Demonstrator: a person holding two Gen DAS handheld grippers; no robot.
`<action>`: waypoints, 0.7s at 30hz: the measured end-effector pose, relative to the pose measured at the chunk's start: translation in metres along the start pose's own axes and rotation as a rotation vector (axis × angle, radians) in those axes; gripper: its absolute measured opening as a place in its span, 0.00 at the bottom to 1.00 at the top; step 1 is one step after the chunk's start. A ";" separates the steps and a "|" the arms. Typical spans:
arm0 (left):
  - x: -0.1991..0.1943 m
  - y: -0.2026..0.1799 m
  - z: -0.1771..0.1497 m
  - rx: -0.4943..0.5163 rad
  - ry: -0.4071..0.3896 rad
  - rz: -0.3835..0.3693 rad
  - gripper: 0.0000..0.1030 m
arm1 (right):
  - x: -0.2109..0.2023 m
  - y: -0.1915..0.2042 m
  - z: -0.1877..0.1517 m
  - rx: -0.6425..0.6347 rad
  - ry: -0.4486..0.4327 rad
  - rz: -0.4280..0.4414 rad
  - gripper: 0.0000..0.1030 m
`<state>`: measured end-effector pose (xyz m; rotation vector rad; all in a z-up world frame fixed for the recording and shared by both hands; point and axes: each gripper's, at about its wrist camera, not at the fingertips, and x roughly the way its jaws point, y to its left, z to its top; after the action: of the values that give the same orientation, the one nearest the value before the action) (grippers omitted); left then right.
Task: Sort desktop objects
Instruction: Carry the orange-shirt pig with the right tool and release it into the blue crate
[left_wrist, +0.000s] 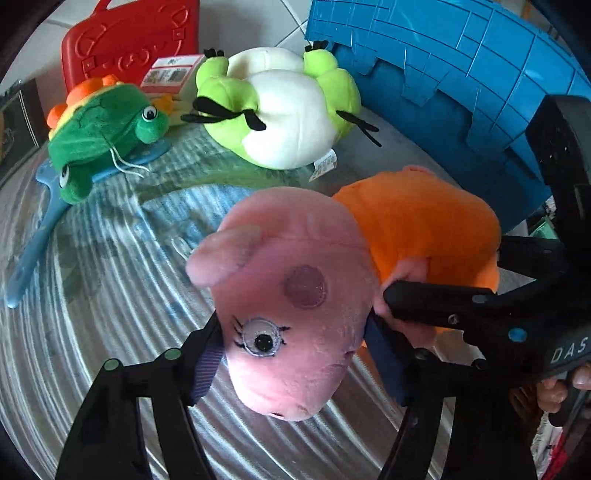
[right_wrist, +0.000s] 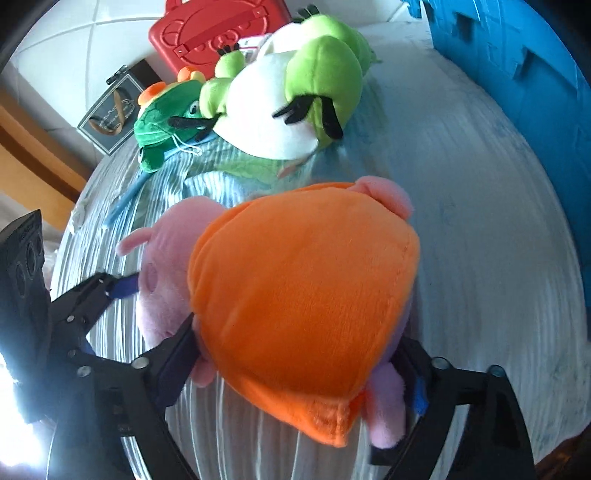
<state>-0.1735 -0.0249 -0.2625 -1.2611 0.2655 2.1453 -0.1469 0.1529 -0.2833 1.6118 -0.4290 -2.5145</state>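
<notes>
Right, left gripper (left_wrist: 291, 354) first: jaws part open, straddling the head of the pink pig toy (left_wrist: 295, 306). The purple pads sit at each side of the head, touching or nearly so; I can't tell if they press. Right gripper (right_wrist: 295, 373): jaws wide, straddling the pig's orange body, pads at the flanks near the legs. The plush bulges between them, but a real squeeze I can't confirm.

The pig lies on the striped cloth (left_wrist: 110, 295), snout toward my left gripper, feet end toward my right. Its long axis runs head to feet, roughly from one gripper across to the other, so each hand already has its own end. Left hand is nearer the head, right hand nearer the body. In the left view the right gripper's finger crosses just beside the pig's neck, so the two tools are crowded there.

Everything else relative to the pig:
- Beyond it, the green and white plush (left_wrist: 284, 107), near but apart.
- Beyond and to the left, the green frog (left_wrist: 99, 133), lying on a blue comb (left_wrist: 33, 240).
- Further beyond, the red case (left_wrist: 129, 40).
- To the right in the left view, the blue crate (left_wrist: 461, 81), close by.

My guess: the pig goes in the crate, so the lift turns on both ends rising together.
</notes>
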 end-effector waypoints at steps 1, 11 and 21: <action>-0.002 -0.005 0.002 0.020 -0.009 0.030 0.67 | -0.003 0.002 0.001 -0.007 -0.009 -0.009 0.81; -0.107 -0.028 0.057 0.047 -0.198 0.111 0.66 | -0.095 0.033 0.027 -0.090 -0.182 -0.003 0.78; -0.234 -0.104 0.133 0.110 -0.497 0.146 0.66 | -0.265 0.058 0.065 -0.210 -0.477 -0.063 0.79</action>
<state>-0.1245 0.0214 0.0177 -0.6318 0.2621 2.4483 -0.0960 0.1759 -0.0098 0.9614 -0.1475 -2.8695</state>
